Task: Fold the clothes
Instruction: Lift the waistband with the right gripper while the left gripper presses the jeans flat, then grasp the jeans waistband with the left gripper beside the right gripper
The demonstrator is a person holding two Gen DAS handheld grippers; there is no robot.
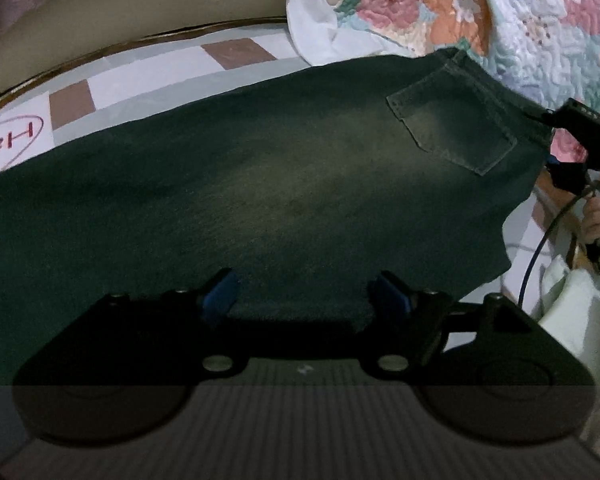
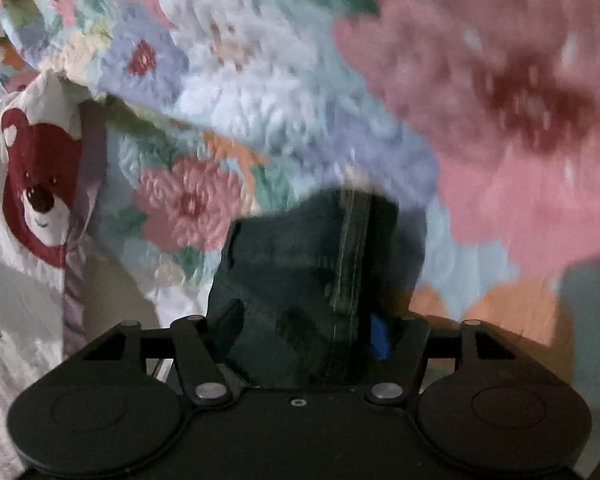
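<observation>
Jeans (image 1: 260, 184) are laid flat on the bed (image 1: 148, 76), long axis running roughly 9 to 3 in my left view, waistband end with the back pocket (image 1: 456, 124) out toward 2 o'clock, next to the flowery quilt (image 1: 460, 4).

Left fingers (image 1: 302, 292) are spread wide over the near edge, holding nothing, with denim showing between them.

Right fingers (image 2: 308, 332) are spread wide too, with a bunched waistband corner sitting between them. It's blurry, so I can't tell if they're actually pinching it.

Main worry: if that corner isn't really gripped, it slips out when I lift and the fold goes crooked. Same if my left fingers only catch the top layer. The quilt could also snag the waistband.
</observation>
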